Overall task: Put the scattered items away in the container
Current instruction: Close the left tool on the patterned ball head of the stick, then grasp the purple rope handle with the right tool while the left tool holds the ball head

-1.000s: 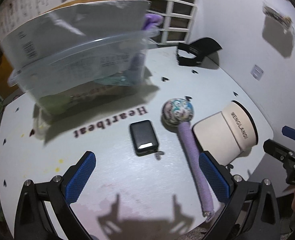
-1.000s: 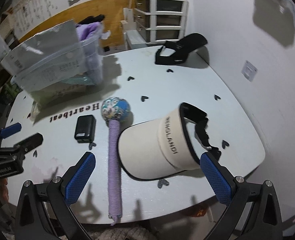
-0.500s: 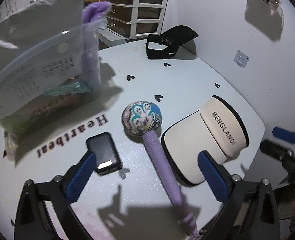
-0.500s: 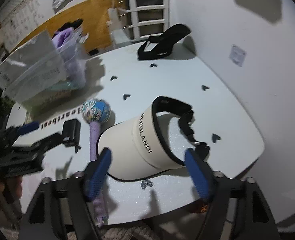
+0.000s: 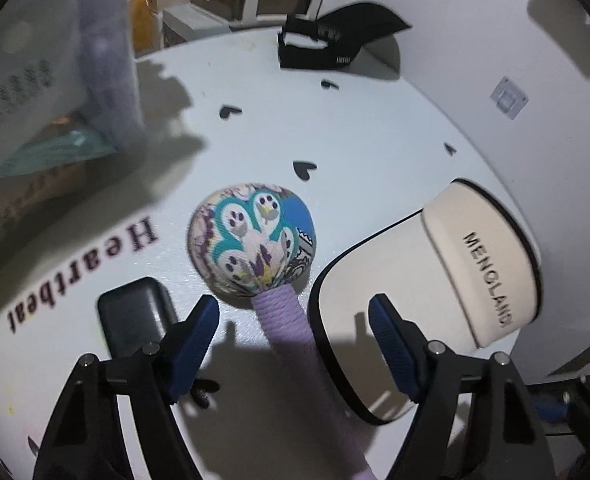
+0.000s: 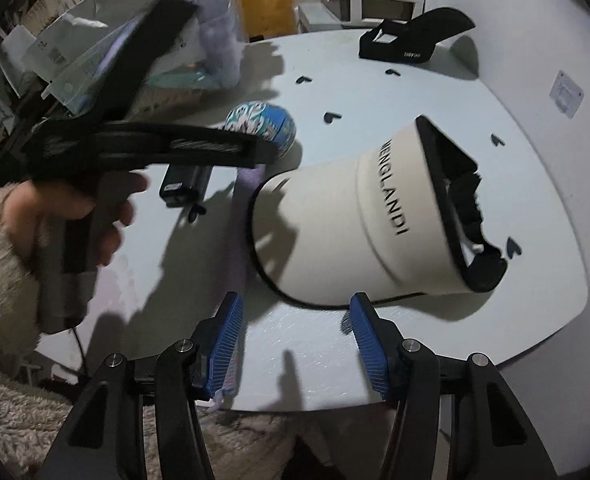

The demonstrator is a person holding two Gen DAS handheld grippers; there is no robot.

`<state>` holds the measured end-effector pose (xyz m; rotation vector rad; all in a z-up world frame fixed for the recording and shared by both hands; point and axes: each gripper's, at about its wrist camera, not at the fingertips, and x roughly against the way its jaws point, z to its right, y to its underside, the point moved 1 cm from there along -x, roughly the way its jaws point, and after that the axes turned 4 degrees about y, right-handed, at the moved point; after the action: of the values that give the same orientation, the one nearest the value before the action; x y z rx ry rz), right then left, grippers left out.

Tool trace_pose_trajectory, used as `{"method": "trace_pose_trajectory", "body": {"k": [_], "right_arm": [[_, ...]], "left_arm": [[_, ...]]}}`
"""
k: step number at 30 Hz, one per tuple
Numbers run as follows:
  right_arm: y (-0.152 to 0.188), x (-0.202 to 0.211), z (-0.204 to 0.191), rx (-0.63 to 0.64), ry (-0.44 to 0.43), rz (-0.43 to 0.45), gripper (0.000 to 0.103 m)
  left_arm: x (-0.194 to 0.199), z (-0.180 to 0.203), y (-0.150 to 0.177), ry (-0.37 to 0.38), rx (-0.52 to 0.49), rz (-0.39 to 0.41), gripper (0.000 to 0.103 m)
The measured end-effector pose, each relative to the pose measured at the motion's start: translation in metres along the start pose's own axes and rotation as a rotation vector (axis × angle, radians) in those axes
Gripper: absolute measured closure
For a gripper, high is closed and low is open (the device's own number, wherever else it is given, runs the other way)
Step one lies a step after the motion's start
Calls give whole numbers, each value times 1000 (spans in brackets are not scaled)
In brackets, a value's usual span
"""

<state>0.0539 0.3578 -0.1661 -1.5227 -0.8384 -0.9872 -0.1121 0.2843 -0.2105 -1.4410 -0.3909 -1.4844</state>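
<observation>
A mallet with a patterned ball head [image 5: 251,244] and a purple handle [image 5: 291,332] lies on the white table [image 5: 375,128]. My left gripper [image 5: 293,316] straddles the handle just behind the ball. Its jaws are closing, and the pads stand clear of the handle. A cream visor [image 6: 355,216] lies to the right of the mallet. My right gripper [image 6: 295,308] hovers at the visor's brim edge with its jaws closing and its pads touching nothing. A small black box [image 5: 135,320] sits left of the mallet. The clear plastic container [image 6: 95,52] stands at the back left.
A black visor [image 5: 335,44] lies at the table's far side near the wall. The container holds purple fabric [image 6: 219,52] and paper packets. A hand [image 6: 55,216] in a fluffy sleeve carries the left gripper. The table's front edge runs just under both grippers.
My left gripper has swung right and down, from over the black box to over the mallet, and its jaws have narrowed. The right gripper has dropped toward the cream visor's brim with its jaws narrowing.
</observation>
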Motion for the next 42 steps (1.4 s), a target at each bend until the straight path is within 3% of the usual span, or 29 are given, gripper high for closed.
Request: {"method": "trace_pose_trajectory", "body": {"k": [6, 8, 14, 19, 20, 25, 30, 42], "right_arm": [[3, -3, 2, -17, 1, -13, 46], [4, -4, 3, -30, 0, -18, 46], [7, -18, -3, -35, -29, -51, 46], [3, -36, -29, 50, -78, -82, 46], [2, -39, -36, 74, -92, -83, 46], [-2, -46, -87, 269, -266, -59, 46], [9, -61, -135, 414, -476, -122, 46], [23, -77, -157, 392, -639, -242, 46]], "left_arm": [[-30, -11, -4, 23, 84, -68, 40], [-33, -18, -2, 19, 110, -78, 63], [-27, -30, 9, -6, 115, -50, 68], [-18, -54, 23, 12, 222, -38, 70], [-15, -60, 27, 26, 249, -33, 75], [-4, -70, 40, 24, 265, -28, 75], [1, -85, 49, 123, 290, -77, 75], [-2, -102, 43, 254, 299, -198, 75]]}}
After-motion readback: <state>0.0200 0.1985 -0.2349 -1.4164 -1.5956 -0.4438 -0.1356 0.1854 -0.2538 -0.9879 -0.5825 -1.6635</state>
